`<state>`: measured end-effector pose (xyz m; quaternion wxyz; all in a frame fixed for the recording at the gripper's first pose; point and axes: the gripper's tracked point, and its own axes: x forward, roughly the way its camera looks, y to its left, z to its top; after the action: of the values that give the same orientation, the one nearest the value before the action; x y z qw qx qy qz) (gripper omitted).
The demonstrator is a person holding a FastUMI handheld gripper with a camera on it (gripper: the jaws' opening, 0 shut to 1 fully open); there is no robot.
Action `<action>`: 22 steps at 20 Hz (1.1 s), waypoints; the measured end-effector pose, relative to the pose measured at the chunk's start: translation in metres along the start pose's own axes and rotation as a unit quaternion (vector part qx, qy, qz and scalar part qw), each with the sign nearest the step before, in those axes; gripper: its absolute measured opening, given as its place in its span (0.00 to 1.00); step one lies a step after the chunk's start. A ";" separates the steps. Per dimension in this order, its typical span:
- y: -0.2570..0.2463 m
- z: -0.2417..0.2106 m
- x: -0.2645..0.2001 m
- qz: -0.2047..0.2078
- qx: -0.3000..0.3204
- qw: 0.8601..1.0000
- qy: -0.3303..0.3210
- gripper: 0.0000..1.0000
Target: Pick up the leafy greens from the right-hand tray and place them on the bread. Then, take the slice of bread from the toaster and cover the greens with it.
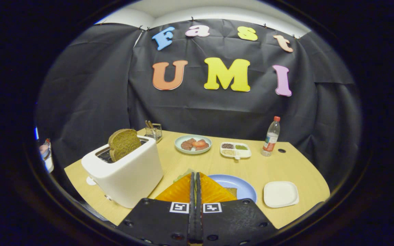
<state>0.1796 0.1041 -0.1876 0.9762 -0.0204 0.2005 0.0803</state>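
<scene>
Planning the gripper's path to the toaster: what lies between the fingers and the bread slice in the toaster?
In the gripper view, only the toaster's white body lies between the shut gripper and the bread slice standing in its slot.

The gripper (195, 181) shows as a broad, dark, matte body that widens toward the camera, split down the middle into two mirrored halves; each half has slanted outer edges and small round screw heads set near its corners and along its near edge; two square fiducial markers, black patterns on white, sit side by side at the front of the body, one on each half; from between them two thin, flat fingers (193, 191) run forward, pressed together along their length with no visible gap; ribbed, fan-shaped panels flare out on either side of the fingers.
</scene>
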 end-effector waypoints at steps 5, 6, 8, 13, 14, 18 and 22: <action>-0.032 -0.003 0.024 -0.014 0.012 1.000 0.001 0.00; -0.040 -0.004 0.029 -0.022 0.011 1.000 0.001 0.00; -0.054 -0.010 0.041 -0.034 0.009 0.999 0.003 0.00; -0.076 -0.022 0.072 -0.036 0.027 0.999 0.013 0.00; -0.080 -0.025 0.078 -0.035 0.028 0.999 0.017 0.01; -0.089 -0.043 0.094 -0.040 0.037 0.997 0.046 0.01; -0.094 -0.044 0.090 -0.044 0.039 0.997 0.046 0.18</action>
<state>0.2599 0.0212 -0.2628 0.9684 0.0055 0.2476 0.0286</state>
